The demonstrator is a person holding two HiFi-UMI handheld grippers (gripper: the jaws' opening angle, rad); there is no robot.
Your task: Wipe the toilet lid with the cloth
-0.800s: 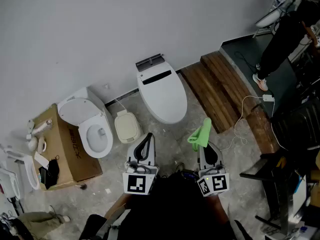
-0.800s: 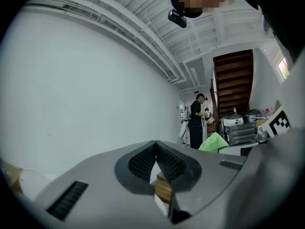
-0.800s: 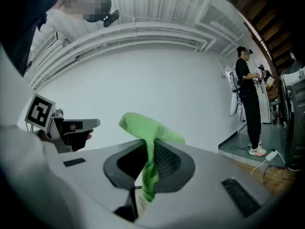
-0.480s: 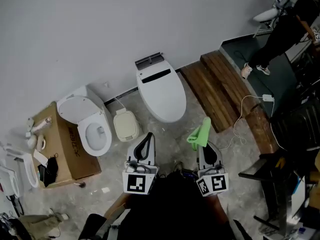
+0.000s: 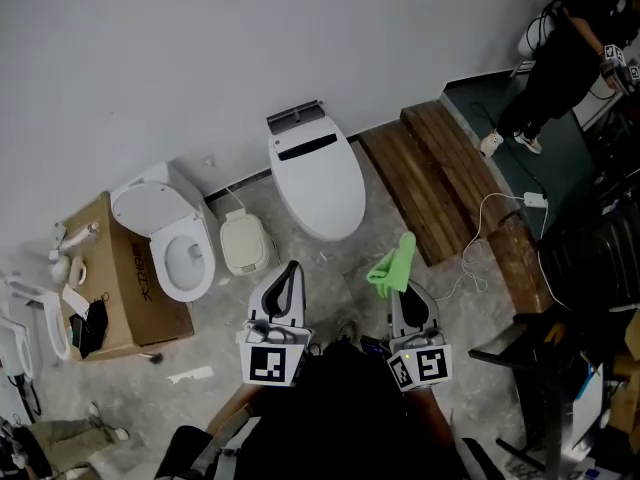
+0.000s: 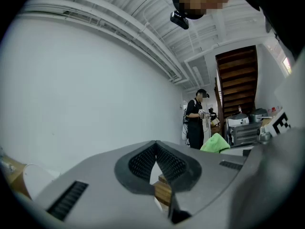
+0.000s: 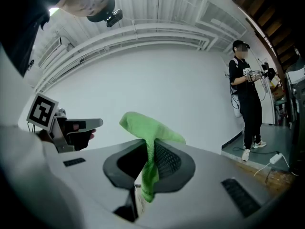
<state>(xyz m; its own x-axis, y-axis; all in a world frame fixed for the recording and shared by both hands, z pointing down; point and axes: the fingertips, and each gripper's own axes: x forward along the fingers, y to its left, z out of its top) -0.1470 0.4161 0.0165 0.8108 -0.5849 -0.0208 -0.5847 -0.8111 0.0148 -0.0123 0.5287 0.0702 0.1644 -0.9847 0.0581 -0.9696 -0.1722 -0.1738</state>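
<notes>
Still short of the lid (image 5: 316,180), the cloth (image 5: 393,265) is kept clamped in the right hand-held gripper (image 5: 404,293); the left hand-held gripper (image 6: 156,146) is closed, empty.

Bystander (image 5: 560,63) was cut off by the head view's top-right edge. Small items (image 5: 68,260) on the cardboard box (image 5: 130,293) were too tiny to identify. Pinched part of cloth (image 7: 148,126) was hidden between right tongs (image 7: 148,145).

White toilet lid (image 5: 316,173) closed, green cloth (image 5: 393,266) bunched
</notes>
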